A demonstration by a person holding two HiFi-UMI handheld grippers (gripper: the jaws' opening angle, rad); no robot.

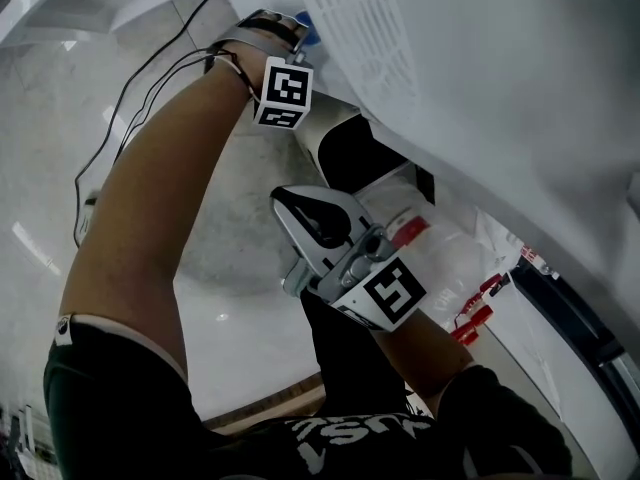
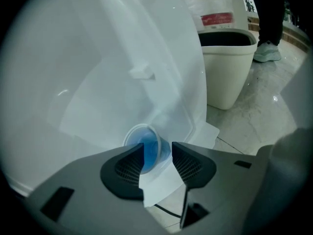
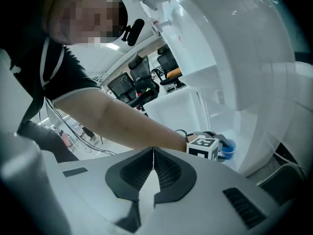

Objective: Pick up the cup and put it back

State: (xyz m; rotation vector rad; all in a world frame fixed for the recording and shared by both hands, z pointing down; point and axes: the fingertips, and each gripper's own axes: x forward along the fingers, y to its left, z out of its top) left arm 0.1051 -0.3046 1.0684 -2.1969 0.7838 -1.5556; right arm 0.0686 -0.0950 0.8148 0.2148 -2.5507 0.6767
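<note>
Holds the left hand-held gripper (image 2: pixel 157 151) with jaws apart on either side of the blue cup (image 2: pixel 148 147), set on the white sheet (image 2: pixel 122 72) near the white bin (image 2: pixel 227 67), and holds the right hand-held gripper (image 3: pixel 153 151) with jaws pressed together, empty, well back from the cup.

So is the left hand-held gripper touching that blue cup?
Cannot tell. Left gripper view: the cup sits between parted jaws of the hand-held gripper; one shows a slim gap, the other overlaps it.
</note>
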